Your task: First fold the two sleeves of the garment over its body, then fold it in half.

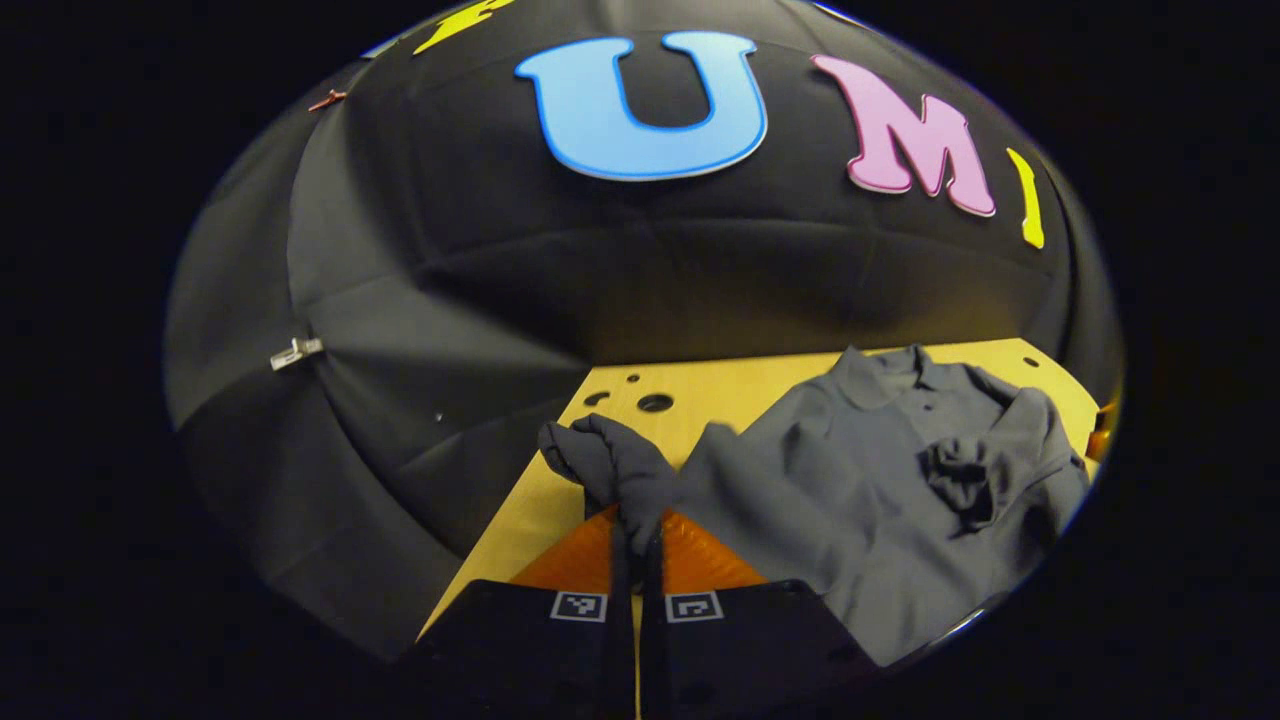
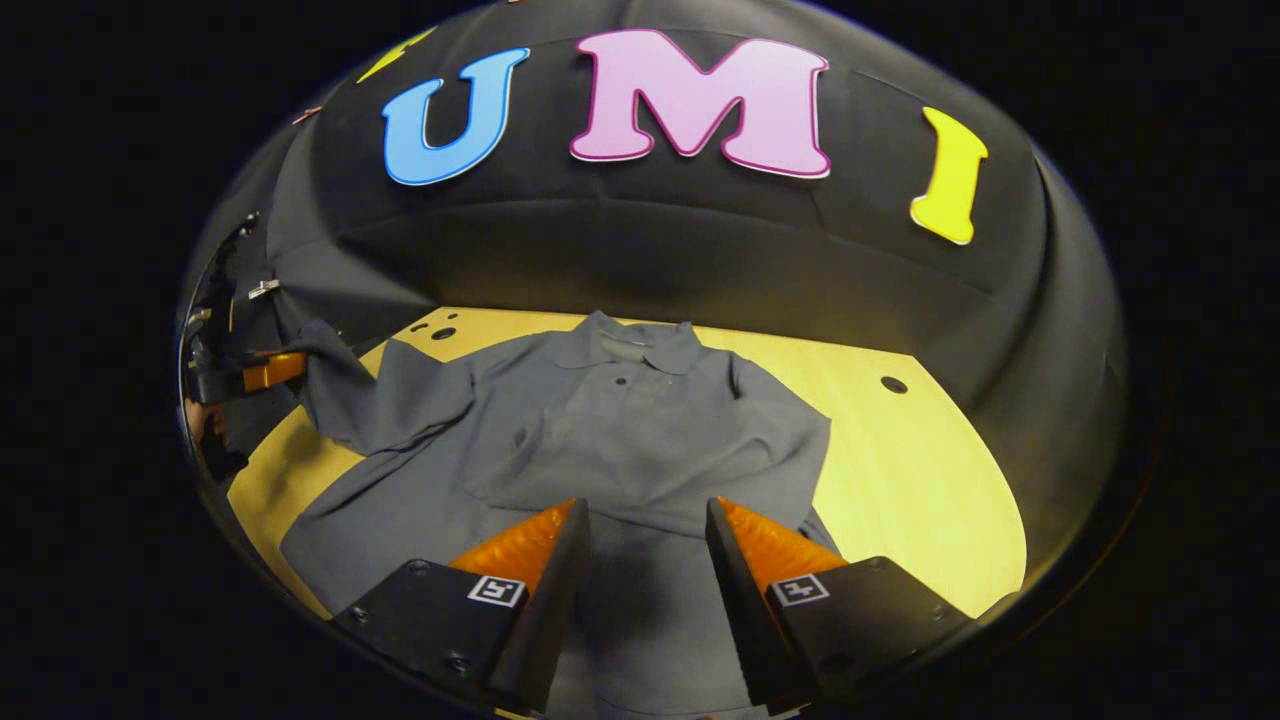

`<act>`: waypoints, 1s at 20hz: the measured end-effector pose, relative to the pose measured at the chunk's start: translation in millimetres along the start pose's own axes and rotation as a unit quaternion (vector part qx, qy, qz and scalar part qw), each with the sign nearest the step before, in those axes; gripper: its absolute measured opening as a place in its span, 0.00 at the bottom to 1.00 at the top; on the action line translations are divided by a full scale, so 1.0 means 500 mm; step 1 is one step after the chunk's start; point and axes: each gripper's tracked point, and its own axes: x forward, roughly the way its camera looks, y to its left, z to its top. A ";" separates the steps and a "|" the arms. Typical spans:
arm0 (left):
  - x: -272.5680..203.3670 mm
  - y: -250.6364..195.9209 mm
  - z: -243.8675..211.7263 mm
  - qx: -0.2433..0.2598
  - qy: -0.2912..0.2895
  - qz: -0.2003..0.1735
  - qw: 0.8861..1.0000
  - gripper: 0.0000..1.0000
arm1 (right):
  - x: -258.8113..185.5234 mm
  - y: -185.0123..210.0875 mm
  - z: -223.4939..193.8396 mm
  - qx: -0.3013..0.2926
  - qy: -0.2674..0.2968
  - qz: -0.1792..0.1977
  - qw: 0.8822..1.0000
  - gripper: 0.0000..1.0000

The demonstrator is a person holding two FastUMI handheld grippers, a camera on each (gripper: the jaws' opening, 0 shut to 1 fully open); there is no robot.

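A grey polo shirt [image 2: 620,430] lies collar-away on the yellow table [image 2: 900,470]. Its right sleeve [image 2: 700,450] is folded over the chest. My right gripper [image 2: 640,515] hovers open above the shirt's lower body, nothing between its fingers. In the left gripper view my left gripper [image 1: 635,540] is shut on the cuff of the left sleeve [image 1: 610,465], which bunches above the fingertips, lifted off the table's left side. The shirt body [image 1: 880,480] spreads to its right. The right gripper view shows the left gripper [image 2: 250,375] at far left, with the raised sleeve [image 2: 345,395] stretched towards it.
The table [image 1: 720,395] has round holes near its back left corner [image 1: 655,403] and one at the right [image 2: 893,384]. Black cloth walls close in the back and sides. Bare tabletop lies right of the shirt.
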 end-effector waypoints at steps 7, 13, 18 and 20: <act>-0.049 -0.166 0.096 -0.006 -0.038 -0.048 0.998 0.07 | -0.050 -0.068 -0.025 0.020 -0.004 -0.012 1.000 0.86; -0.065 -0.314 0.129 0.000 -0.045 -0.085 0.995 0.07 | -0.080 -0.123 -0.052 0.030 -0.006 -0.019 0.999 0.88; -0.073 -0.445 0.133 0.006 -0.043 -0.110 0.993 0.07 | -0.103 -0.176 -0.087 0.044 -0.002 -0.035 0.998 0.87; -0.070 -0.499 0.128 0.010 -0.040 -0.120 0.992 0.07 | -0.108 -0.198 -0.107 0.051 0.004 -0.039 0.998 0.87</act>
